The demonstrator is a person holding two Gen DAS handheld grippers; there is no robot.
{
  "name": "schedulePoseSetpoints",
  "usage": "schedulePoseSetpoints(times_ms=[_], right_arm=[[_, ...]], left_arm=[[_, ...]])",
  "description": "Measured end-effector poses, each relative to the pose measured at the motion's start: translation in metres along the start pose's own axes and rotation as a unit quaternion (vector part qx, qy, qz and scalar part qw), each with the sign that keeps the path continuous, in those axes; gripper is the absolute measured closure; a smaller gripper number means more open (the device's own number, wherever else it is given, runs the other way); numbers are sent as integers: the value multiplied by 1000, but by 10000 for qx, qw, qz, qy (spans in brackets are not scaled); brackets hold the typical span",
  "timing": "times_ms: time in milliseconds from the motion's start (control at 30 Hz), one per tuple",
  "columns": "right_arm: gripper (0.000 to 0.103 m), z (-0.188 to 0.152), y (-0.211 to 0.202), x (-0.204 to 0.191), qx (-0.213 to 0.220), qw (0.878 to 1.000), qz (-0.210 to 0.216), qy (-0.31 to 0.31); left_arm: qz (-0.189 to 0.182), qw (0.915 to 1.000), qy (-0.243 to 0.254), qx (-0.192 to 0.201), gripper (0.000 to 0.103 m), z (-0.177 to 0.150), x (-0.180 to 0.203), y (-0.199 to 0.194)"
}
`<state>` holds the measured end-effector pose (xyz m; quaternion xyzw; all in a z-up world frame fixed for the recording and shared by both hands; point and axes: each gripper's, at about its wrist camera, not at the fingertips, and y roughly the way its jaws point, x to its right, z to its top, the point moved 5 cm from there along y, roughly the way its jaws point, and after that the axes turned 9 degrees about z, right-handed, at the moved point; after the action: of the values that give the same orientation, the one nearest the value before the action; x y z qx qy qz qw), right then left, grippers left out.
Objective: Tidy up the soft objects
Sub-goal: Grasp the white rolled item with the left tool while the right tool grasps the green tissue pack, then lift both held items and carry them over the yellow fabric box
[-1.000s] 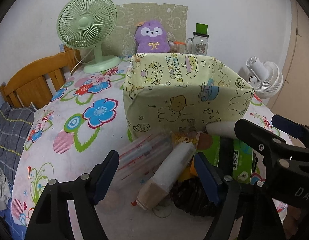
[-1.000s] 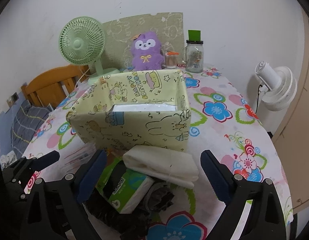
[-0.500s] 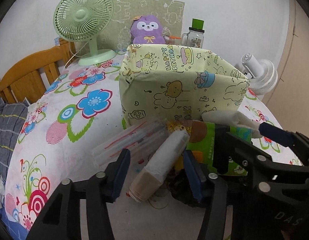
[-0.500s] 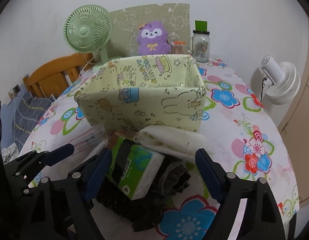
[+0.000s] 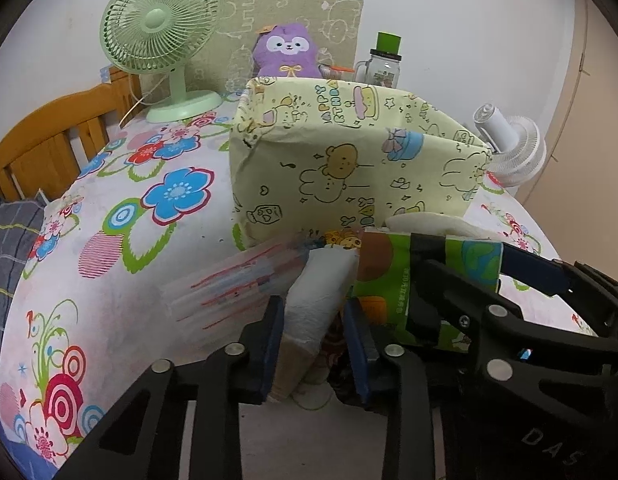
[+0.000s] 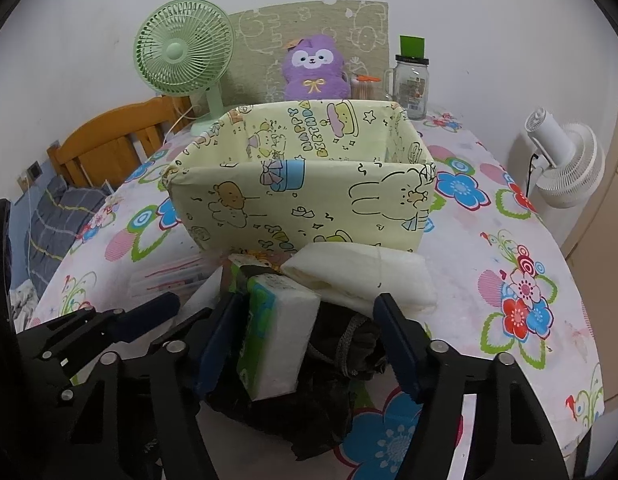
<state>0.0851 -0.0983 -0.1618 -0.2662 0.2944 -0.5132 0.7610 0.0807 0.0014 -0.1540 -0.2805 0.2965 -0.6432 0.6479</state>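
1. Table with white floral-print cloth (image 6: pixel 509 240): carries everything listed below

2. Pale yellow cartoon-print fabric storage box (image 6: pixel 309 204), open top, "HAPPY BIRTHDAY" lettering inside: stands mid-table, just beyond the pile of soft things; interior looks empty as far as can be seen

3. White paper-wrapped roll with a tan end (image 5: pixel 317 312): lies at the near left of the pile, pointing toward the box; left gripper (image 5: pixel 315 344) straddles it, blue pads at both sides, jaws closing, apparently touching the wrap

4. Green-and-white plastic-wrapped tissue pack (image 6: pixel 277 340): sits on edge atop a dark crumpled cloth (image 6: pixel 345 352); right gripper (image 6: pixel 305 344) brackets both, jaws closing, left pad against the pack, right pad clear of it, so not yet clenched

5. Folded cream-white cloth (image 6: pixel 369 276): rests on the far right of the pile, touching the box's near wall

6. Clear plastic sleeve with red and blue stripes (image 5: pixel 237 284): flat on the cloth, left of the roll

7. Far edge, left to right: mint-green desk fan (image 6: pixel 185 52), purple plush animal (image 6: pixel 313 68), glass jar with a green lid (image 6: pixel 411 76)

8. White floor fan (image 6: pixel 565 164) stands beyond the table's right side; wooden bed frame (image 6: pixel 113 140) at left
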Motion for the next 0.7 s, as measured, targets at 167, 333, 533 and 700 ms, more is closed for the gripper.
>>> schedulePoseSetpoints(times_ms=[167, 333, 533, 700], right_arm=[[53, -2, -3, -1, -6, 10000, 16, 44], [62, -7, 0, -7, -130, 9993, 299, 162], [73, -5, -7, -14, -33, 9994, 340, 65], [77, -3, -12, -17, 63, 9995, 313, -34]], left_arm=[[-95, 10000, -1, 20, 79, -2, 4, -2], [-167, 9999, 37, 15, 95, -4, 6, -3], [-165, 9998, -7, 88, 100, -4, 4, -9], [-100, 9998, 22, 163, 100, -1, 6, -12]])
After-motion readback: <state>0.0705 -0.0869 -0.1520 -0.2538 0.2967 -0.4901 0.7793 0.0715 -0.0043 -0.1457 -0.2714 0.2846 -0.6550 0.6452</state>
